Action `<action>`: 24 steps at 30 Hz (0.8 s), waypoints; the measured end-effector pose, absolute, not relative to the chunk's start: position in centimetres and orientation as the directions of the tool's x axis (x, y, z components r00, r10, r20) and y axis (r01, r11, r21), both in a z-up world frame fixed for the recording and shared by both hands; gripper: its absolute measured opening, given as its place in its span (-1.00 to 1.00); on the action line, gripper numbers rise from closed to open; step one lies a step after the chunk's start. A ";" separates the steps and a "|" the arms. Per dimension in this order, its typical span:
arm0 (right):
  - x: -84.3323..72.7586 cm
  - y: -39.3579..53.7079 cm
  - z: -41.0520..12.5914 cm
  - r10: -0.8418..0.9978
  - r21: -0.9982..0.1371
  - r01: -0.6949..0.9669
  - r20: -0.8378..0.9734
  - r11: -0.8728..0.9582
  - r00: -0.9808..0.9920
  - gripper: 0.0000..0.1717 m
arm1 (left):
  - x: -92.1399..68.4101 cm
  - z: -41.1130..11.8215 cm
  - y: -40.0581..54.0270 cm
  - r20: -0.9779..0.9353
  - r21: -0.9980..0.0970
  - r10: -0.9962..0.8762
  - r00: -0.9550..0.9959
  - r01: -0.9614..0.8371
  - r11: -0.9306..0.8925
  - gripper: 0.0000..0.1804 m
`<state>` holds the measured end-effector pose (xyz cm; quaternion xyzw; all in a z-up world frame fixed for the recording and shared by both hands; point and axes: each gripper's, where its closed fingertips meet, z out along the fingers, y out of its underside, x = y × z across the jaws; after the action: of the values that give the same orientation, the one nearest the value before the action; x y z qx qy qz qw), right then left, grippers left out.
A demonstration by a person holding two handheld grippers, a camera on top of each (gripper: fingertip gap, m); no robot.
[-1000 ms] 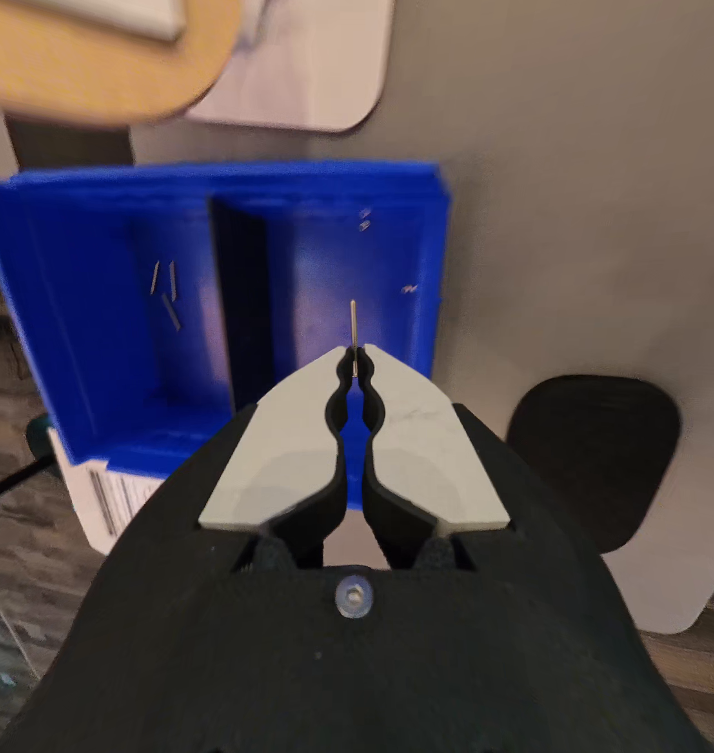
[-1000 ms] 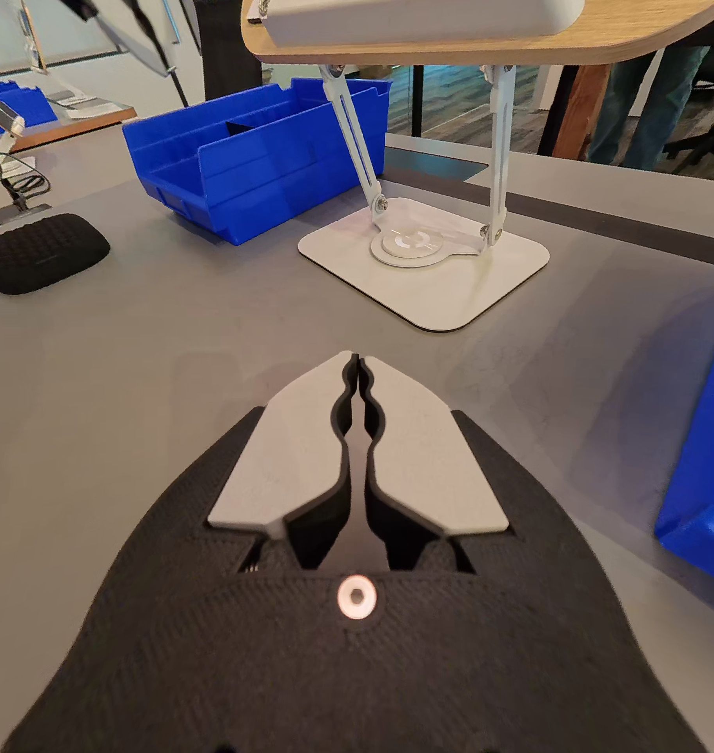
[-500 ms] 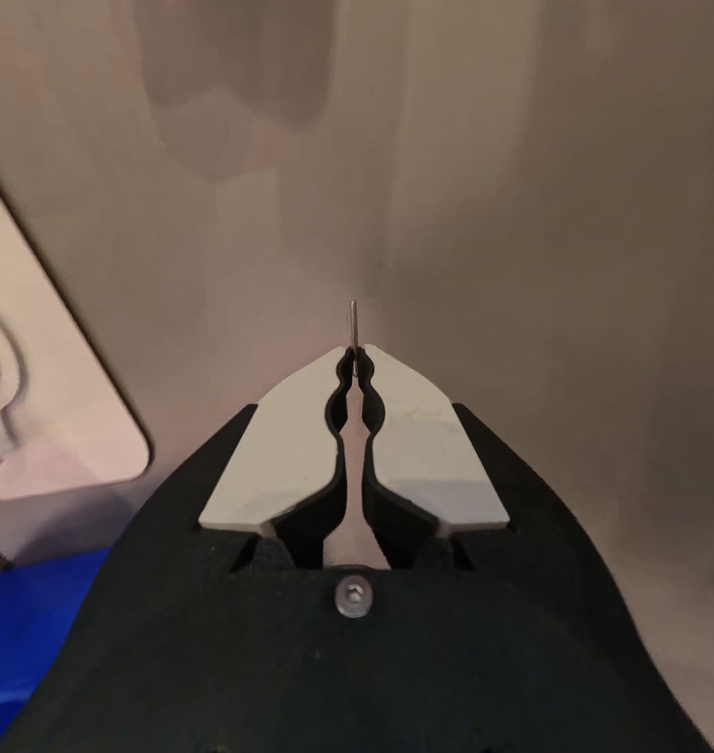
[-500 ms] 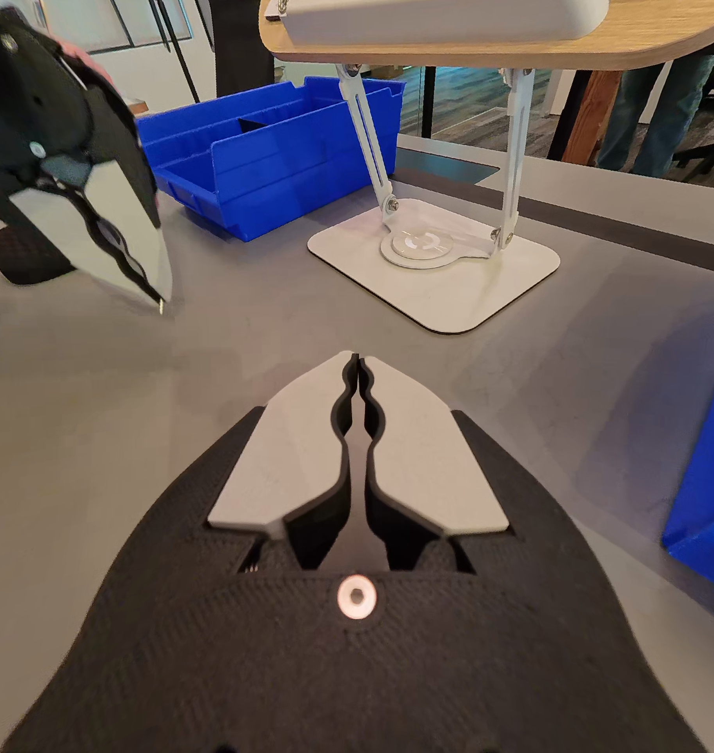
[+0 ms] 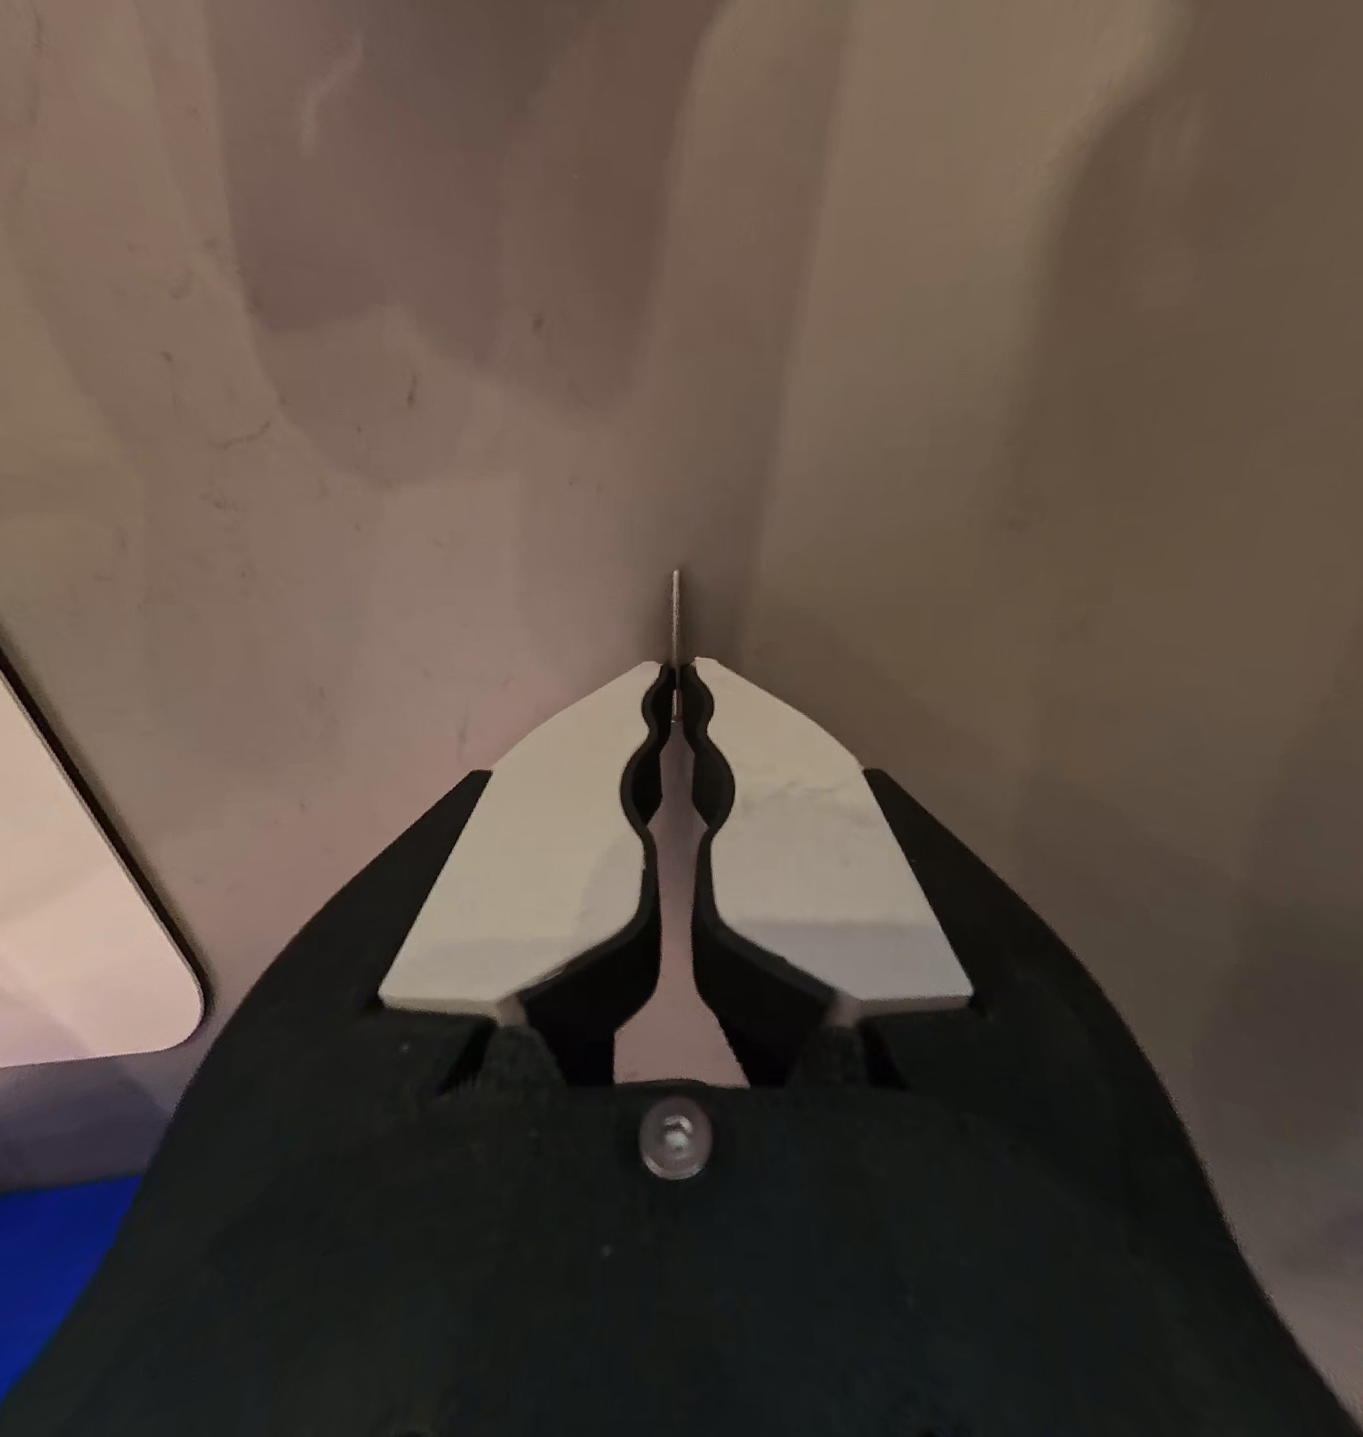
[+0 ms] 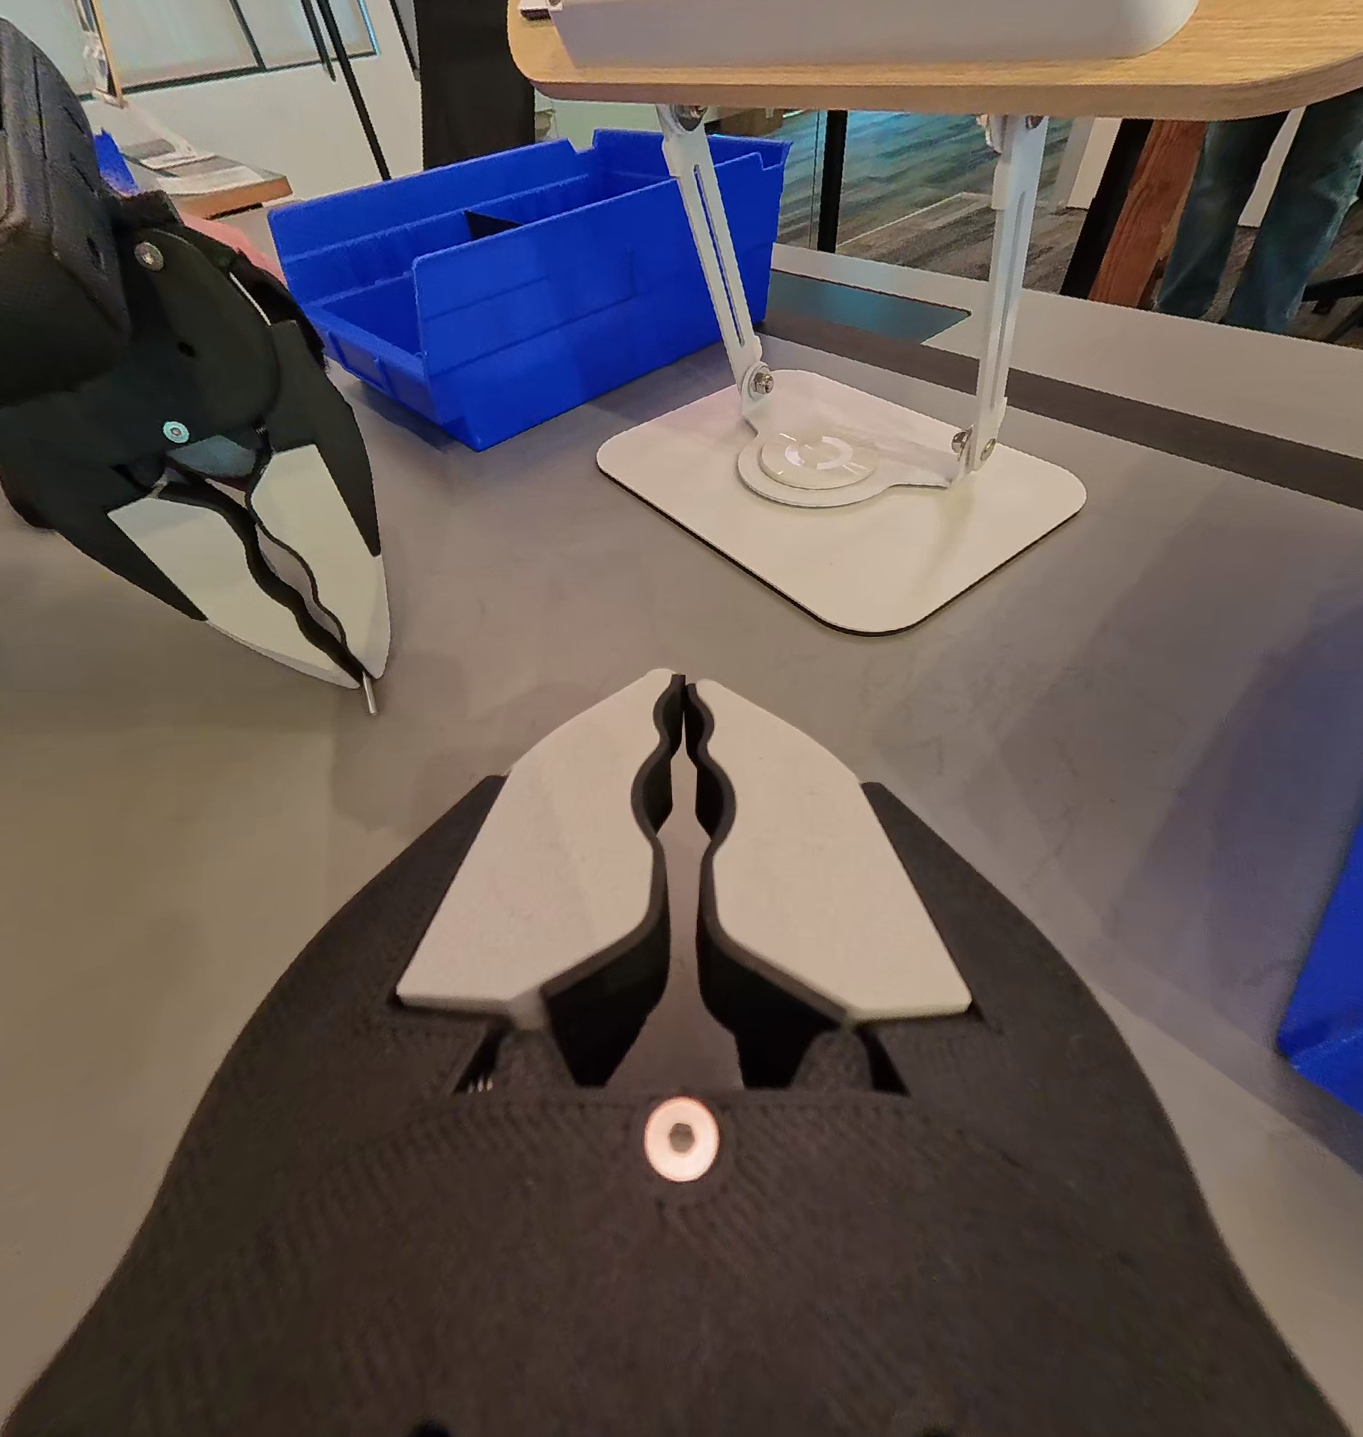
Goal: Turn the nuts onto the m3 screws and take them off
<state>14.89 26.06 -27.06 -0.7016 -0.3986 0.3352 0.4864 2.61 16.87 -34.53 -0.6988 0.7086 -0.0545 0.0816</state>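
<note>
While its pale fingertips press together on a thin metal pin (image 5: 676,622), the left gripper (image 5: 676,667) points steeply down at the grey table (image 5: 351,466), the pin sticking out past the tips and hanging just above the surface. Seen from the right wrist view, that left gripper (image 6: 355,678) tilts in from the left, pin (image 6: 368,697) protruding. Beside it, the right gripper (image 6: 679,683) hovers low over the table (image 6: 507,622) with its tips narrowed to touching and nothing between them. Farther off stand a white stand base (image 6: 896,544), a blue divided bin (image 6: 522,311) and a wooden shelf (image 6: 935,82); another blue bin's edge (image 6: 1354,972) lies right.
</note>
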 end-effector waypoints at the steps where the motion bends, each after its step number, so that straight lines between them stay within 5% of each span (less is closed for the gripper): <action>1: 14.9 26.1 -27.1 0.885 -0.950 0.234 -0.082 -0.209 0.458 -1.00 | 2.6 -34.5 16.9 -0.039 -0.191 -0.999 -0.010 -0.981 0.017 -0.98; 5: 14.8 26.0 -27.1 0.886 -0.949 0.238 -0.079 -0.207 0.457 -1.00 | 2.6 -34.5 17.0 -0.037 -0.204 -0.999 -0.002 -0.979 0.010 -0.95; 8: 14.8 26.0 -27.1 0.887 -0.949 0.239 -0.077 -0.206 0.456 -1.00 | 2.5 -34.4 17.0 -0.039 -0.217 -0.999 -0.010 -0.976 0.018 -0.70; 12: 14.8 26.0 -27.1 0.887 -0.949 0.237 -0.080 -0.207 0.455 -1.00 | 2.0 -33.7 16.9 -0.056 -0.240 -0.998 0.014 -0.971 0.000 -0.62; 24: 14.8 26.0 -27.1 0.886 -0.949 0.233 -0.087 -0.213 0.454 -1.00 | -15.4 -23.0 23.4 -0.234 -0.281 -0.878 0.418 -0.893 -0.351 -0.78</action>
<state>14.84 25.99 -27.06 -0.7020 -0.3987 0.3373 0.4842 -15.41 23.44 -22.99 -0.8216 0.5388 0.0212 0.1851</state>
